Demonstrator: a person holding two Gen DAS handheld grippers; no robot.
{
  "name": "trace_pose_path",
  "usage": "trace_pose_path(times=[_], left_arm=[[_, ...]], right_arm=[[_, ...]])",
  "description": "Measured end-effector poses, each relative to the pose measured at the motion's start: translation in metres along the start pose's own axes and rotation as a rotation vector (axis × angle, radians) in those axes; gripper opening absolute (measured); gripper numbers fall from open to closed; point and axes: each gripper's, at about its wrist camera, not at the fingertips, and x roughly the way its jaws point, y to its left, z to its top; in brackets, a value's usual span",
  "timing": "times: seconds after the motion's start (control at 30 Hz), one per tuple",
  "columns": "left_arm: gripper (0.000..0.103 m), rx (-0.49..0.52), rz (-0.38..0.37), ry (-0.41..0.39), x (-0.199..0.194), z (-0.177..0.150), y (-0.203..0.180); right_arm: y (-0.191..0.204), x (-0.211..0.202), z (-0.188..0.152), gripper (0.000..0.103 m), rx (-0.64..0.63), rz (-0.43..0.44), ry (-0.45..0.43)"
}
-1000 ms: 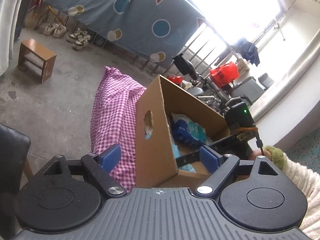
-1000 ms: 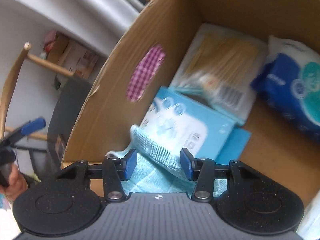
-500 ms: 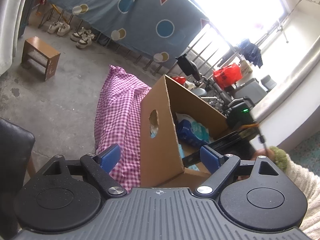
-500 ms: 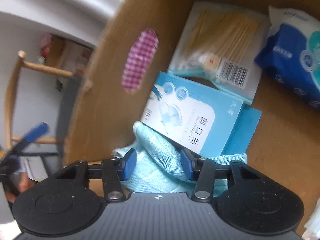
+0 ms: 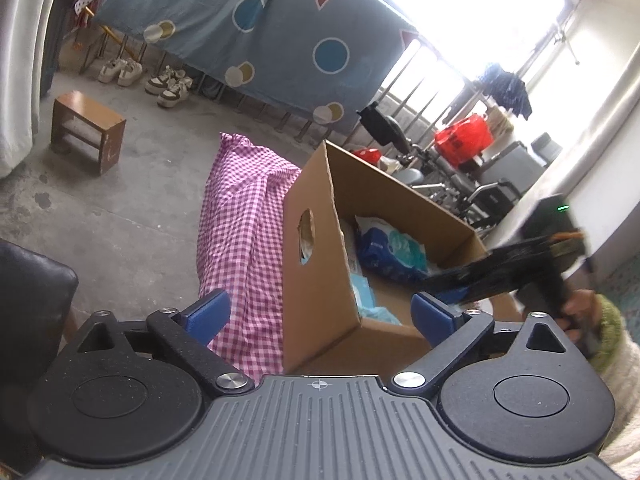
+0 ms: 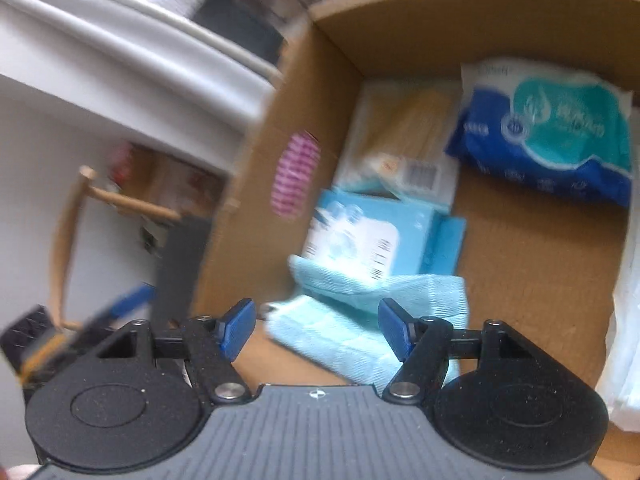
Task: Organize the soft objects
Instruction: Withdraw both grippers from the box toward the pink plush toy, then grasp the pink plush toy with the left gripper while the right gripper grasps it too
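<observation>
The light blue cloth (image 6: 360, 320) is seen in the near corner of the cardboard box (image 6: 532, 248), below and between the fingers (image 6: 240, 326) of the right gripper (image 6: 316, 328), which have just been opening and are not pressed on it. The cloth is folded and crumpled, with a woven waffle texture; its long axis is directed from the box wall toward the lower right. One edge is laid against a pale blue carton (image 6: 372, 236). A soft blue pack (image 6: 552, 140) and a flat clear packet (image 6: 404, 136) are found behind. The left gripper (image 5: 320, 312) is held outside the box, fingers wide apart, with nothing clamped, beside a pink checked cloth (image 5: 240, 240).
</observation>
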Motion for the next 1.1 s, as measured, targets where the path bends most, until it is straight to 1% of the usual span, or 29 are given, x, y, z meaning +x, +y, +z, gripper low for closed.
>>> trace_pose_path(times=[0.1,0.27,0.43,0.5,0.6,0.67,0.77,0.87,1.0,1.1], left_arm=[[0.101,0.027,0.014,-0.003,-0.004,-0.006,-0.01],[0.102,0.081,0.031,-0.011,-0.014,-0.016,-0.029],[0.103,0.136,0.03,-0.021,-0.024,-0.024,-0.048],[0.103,0.161,0.013,-0.022,-0.027,-0.03,-0.056],[0.103,0.176,-0.036,0.004,-0.026,-0.035,-0.069],[0.103,0.173,-0.071,0.029,-0.022,-0.038,-0.076],[0.103,0.179,-0.126,0.047,-0.015,-0.048,-0.091],[0.103,0.205,-0.168,0.045,-0.008,-0.061,-0.105],[0.103,0.29,-0.179,0.105,0.012,-0.082,-0.133],[0.103,0.378,-0.176,0.135,0.03,-0.099,-0.156]], right_arm=[[0.012,-0.035,-0.022,0.072,-0.022,0.034,-0.115],[0.027,-0.094,-0.069,0.082,-0.071,0.033,-0.29],[0.036,-0.148,-0.124,0.099,-0.089,-0.047,-0.475],[0.037,-0.168,-0.149,0.102,-0.087,-0.086,-0.551],[0.036,-0.193,-0.188,0.103,-0.092,-0.172,-0.659],[0.032,-0.201,-0.213,0.103,-0.088,-0.235,-0.725],[0.019,-0.203,-0.245,0.103,-0.051,-0.305,-0.78],[0.0,-0.2,-0.269,0.103,0.011,-0.33,-0.8],[-0.029,-0.194,-0.286,0.103,0.105,-0.361,-0.806],[-0.051,-0.192,-0.293,0.103,0.149,-0.336,-0.79]])
